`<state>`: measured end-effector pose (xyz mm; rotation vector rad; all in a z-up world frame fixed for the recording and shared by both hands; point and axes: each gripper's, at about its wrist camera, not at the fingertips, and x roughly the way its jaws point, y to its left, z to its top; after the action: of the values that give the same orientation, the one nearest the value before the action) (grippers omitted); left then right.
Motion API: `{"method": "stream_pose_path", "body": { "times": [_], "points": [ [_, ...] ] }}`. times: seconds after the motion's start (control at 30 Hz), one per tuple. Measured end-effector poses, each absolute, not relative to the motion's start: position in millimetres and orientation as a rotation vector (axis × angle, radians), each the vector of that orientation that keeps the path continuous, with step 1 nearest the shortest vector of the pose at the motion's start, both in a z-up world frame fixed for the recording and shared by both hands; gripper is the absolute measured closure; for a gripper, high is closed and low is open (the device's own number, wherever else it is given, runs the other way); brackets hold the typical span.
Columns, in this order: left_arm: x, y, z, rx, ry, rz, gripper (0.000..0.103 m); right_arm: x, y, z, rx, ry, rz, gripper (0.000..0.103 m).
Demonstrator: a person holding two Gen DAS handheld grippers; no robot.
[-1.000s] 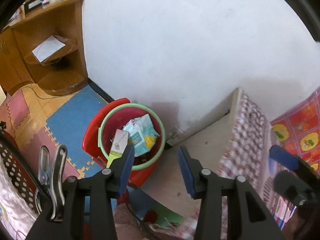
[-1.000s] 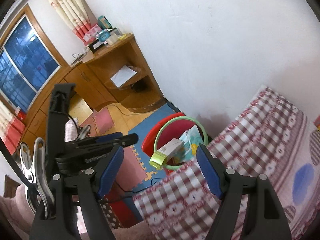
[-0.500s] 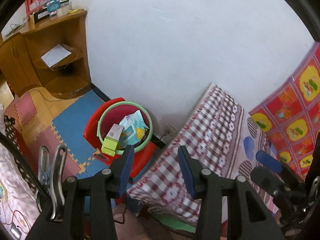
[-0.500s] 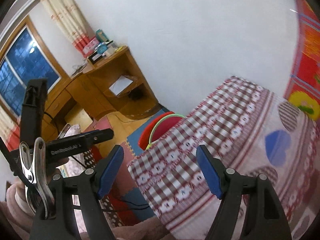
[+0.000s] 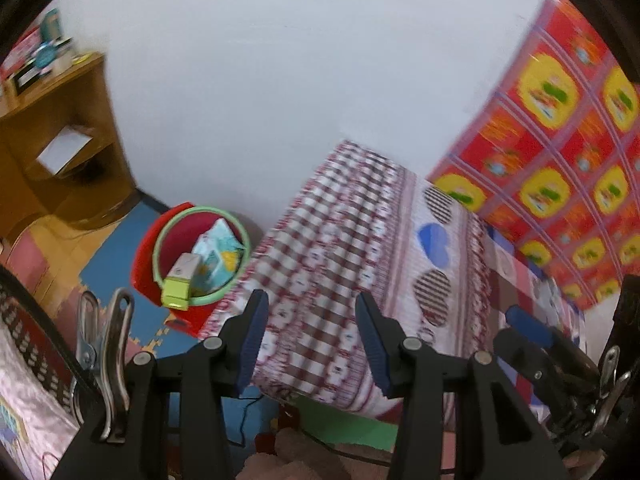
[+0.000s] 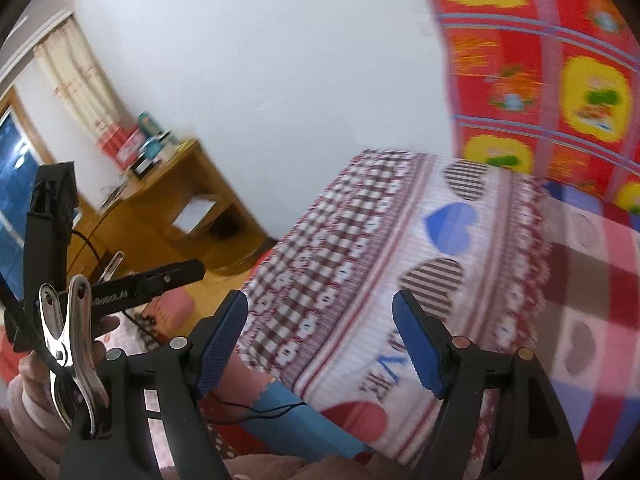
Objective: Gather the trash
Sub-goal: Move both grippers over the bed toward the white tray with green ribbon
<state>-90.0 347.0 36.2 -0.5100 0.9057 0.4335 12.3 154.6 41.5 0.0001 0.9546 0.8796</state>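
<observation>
Left wrist view: left tongs [image 5: 310, 336] gaped empty above the checked cloth bed [image 5: 340, 248]; round red bin [image 5: 160, 240] of cartons sat left; right tongs [image 6: 320, 336] gaped empty too.

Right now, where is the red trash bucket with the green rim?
In the left wrist view, the red trash bucket stands on the floor at lower left, between the wooden shelf unit and the checked bedcover, close to the white wall.
</observation>
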Motion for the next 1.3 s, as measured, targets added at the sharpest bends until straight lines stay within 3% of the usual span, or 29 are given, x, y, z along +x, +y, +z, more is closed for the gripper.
{"method": "stream_pose_path", "body": {
  "times": [0.57,1.3],
  "points": [
    [-59.2,216.3,38.3,-0.328,0.991,0.147,0.055,-23.9,7.0,56.8,0.179,0.888,0.564,0.026],
    [74.5,-6.1,18.1,-0.252,1.04,-0.051,0.053,43.0,-244.0,51.2,0.212,0.9,0.32,0.026]
  ]
}}
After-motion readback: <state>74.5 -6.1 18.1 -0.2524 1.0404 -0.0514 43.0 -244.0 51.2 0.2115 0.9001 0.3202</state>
